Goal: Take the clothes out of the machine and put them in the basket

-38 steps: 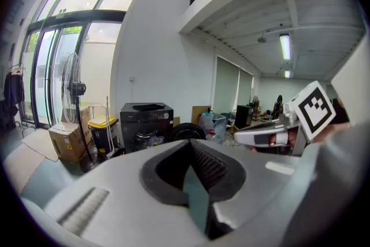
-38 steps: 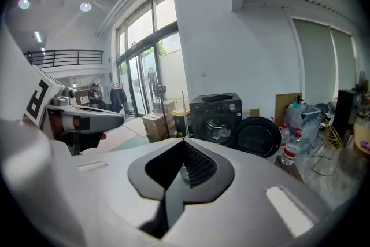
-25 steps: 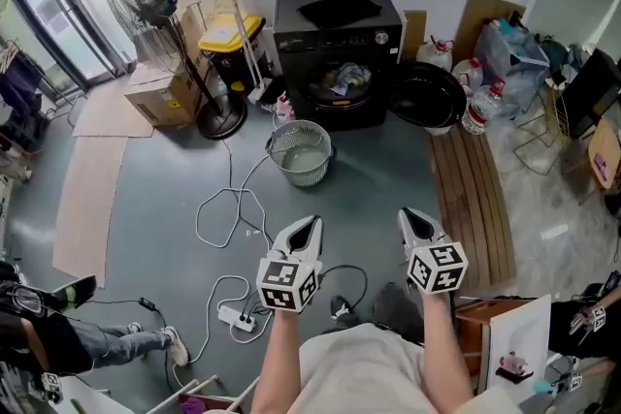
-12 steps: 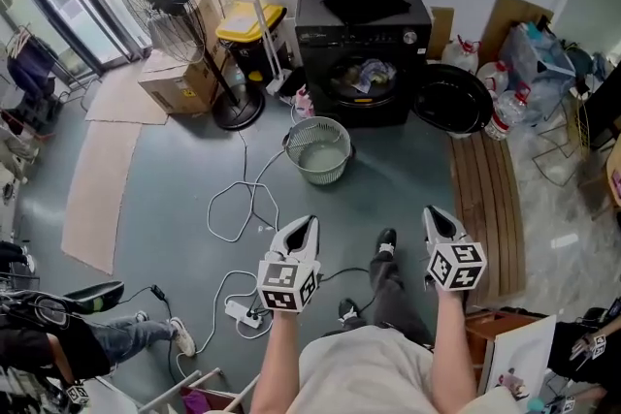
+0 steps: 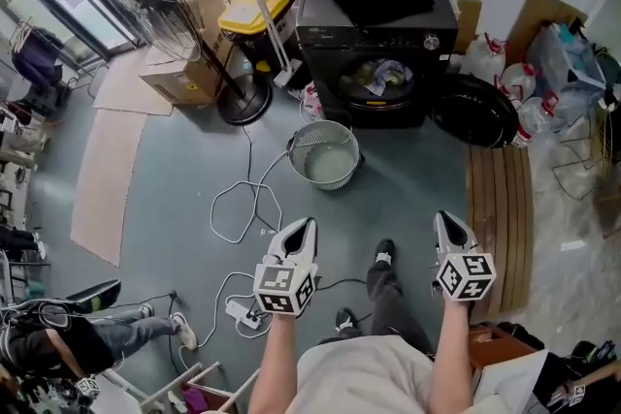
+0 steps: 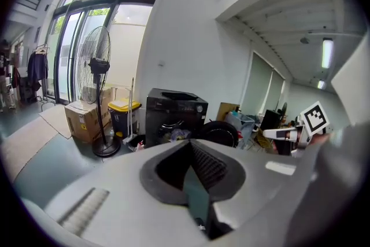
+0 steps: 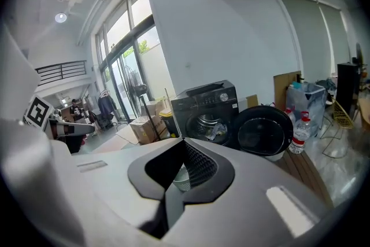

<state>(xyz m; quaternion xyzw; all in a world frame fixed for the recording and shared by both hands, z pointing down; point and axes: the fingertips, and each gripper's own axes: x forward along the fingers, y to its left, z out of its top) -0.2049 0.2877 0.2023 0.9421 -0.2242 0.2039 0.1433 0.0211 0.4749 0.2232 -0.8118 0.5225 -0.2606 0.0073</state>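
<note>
A black front-loading washing machine stands against the back wall, its round door swung open to the right. Clothes lie inside the drum. The pale mesh basket sits empty on the floor in front of the machine. My left gripper and right gripper are held side by side well short of the basket, both shut with nothing between them. The machine shows ahead in the left gripper view, and the machine with its open door in the right gripper view.
A standing fan, a cardboard box and a yellow-lidded bin stand left of the machine. White cables and a power strip lie on the floor near my left side. A wooden slat board, water bottles and bags sit at right.
Both grippers and the head view have moved forward toward the machine; the machine and basket now appear nearer and larger. The jaws stayed shut.
</note>
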